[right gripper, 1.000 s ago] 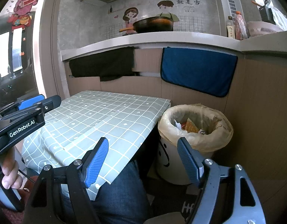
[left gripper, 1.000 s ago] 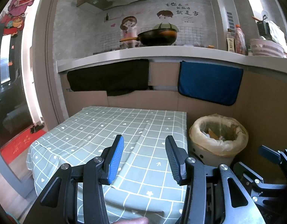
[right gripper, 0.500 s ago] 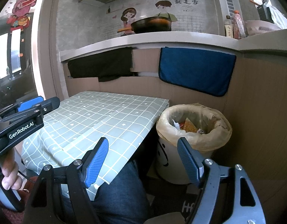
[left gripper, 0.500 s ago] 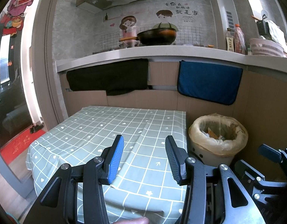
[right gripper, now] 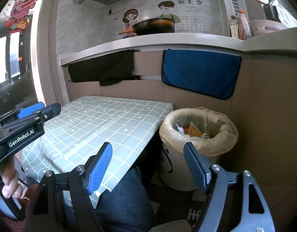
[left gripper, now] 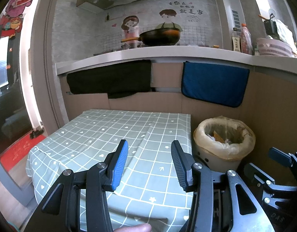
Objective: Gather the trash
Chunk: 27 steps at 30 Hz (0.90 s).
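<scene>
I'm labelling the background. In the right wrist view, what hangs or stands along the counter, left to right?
Black cloth → black frying pan → blue towel → two bottles → pink basket.

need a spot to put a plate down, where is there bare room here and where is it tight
The checked tablecloth shows bare from the cardboard wall at its back to the left gripper at its near edge. It is tight on the right: the lined trash bin sits close beside the table edge, boxed in by cardboard. The right gripper hangs open before it.
</scene>
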Available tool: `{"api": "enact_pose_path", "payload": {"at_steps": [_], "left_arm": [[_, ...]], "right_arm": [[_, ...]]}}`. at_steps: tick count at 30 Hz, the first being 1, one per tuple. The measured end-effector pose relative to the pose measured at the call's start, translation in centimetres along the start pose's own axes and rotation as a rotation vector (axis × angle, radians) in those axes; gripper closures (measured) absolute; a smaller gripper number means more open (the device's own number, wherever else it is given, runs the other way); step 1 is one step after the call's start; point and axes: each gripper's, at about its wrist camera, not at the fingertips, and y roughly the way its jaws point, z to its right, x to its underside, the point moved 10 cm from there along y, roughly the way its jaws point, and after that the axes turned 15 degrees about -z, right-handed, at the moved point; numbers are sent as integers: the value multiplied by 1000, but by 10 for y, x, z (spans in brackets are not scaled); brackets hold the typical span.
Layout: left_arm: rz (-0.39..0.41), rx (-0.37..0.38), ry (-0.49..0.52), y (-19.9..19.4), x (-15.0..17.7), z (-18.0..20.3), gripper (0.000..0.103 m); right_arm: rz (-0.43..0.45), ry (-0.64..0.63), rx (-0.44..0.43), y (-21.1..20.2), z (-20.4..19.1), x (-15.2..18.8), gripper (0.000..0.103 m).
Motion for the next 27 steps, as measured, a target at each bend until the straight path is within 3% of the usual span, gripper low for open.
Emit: {"api": "enact_pose_path", "payload": {"at_steps": [27], "left_arm": [[1,20,37,2,2,0,56]], "right_arm": [[-3,18,1,-1,5,4,29]]}}
